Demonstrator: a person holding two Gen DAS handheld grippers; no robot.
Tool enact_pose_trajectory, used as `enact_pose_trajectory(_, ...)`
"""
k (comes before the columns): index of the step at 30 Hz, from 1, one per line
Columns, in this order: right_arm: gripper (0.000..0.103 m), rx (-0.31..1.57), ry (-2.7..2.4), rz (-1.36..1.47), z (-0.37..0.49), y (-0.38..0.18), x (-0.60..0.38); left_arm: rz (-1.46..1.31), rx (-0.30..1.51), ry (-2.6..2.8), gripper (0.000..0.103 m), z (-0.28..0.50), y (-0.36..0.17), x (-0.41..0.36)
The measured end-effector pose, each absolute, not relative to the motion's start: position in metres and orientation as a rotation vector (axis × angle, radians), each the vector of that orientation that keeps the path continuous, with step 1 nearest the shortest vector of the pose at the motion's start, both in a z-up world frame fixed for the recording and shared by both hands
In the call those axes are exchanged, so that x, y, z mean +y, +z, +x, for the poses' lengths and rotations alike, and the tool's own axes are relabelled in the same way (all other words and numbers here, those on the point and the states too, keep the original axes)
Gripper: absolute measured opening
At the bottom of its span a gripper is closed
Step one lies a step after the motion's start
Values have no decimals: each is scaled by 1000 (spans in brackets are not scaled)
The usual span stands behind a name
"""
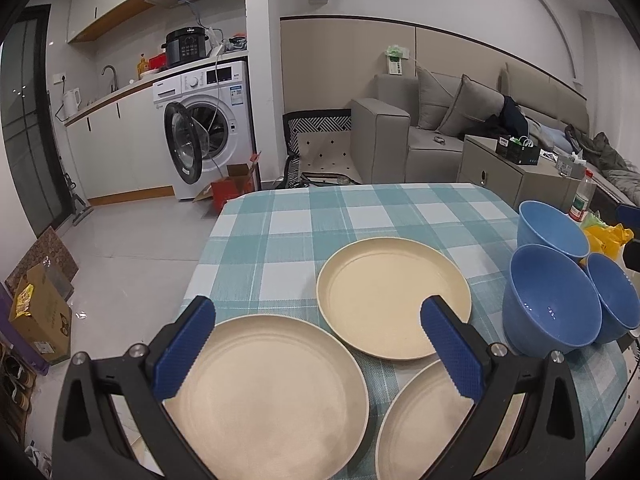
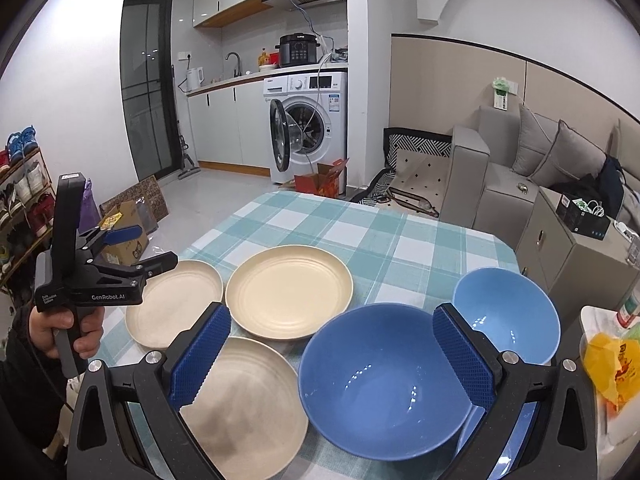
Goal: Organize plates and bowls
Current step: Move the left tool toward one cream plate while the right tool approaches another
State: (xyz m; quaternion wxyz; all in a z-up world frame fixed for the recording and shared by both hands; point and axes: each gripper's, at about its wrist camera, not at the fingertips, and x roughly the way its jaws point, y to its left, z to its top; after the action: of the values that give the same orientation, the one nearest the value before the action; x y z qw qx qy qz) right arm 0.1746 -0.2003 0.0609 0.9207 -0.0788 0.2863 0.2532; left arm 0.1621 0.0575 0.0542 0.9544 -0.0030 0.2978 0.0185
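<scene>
Three cream plates lie on the checked tablecloth: a near left one (image 1: 264, 396), a middle one (image 1: 394, 298) and a near right one (image 1: 424, 432). Three blue bowls stand to the right: a big one (image 2: 380, 380), a far one (image 2: 506, 314), and a third (image 1: 614, 300) seen in the left wrist view. My left gripper (image 1: 320, 344) is open and empty above the near plates. It also shows in the right wrist view (image 2: 148, 248). My right gripper (image 2: 332, 352) is open and empty over the big bowl.
The checked tablecloth (image 1: 352, 212) covers the table. A yellow bag (image 2: 612, 364) and a bottle (image 1: 582, 194) sit at the right edge. A washing machine (image 2: 308, 124) with its door open, cardboard boxes (image 1: 40, 316) and a sofa (image 1: 440, 128) stand beyond.
</scene>
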Motion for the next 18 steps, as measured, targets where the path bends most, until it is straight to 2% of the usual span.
enact_pose_trajectory(18,103,626,507,-152,234,92,-177,30,607,34,103,195,79,66)
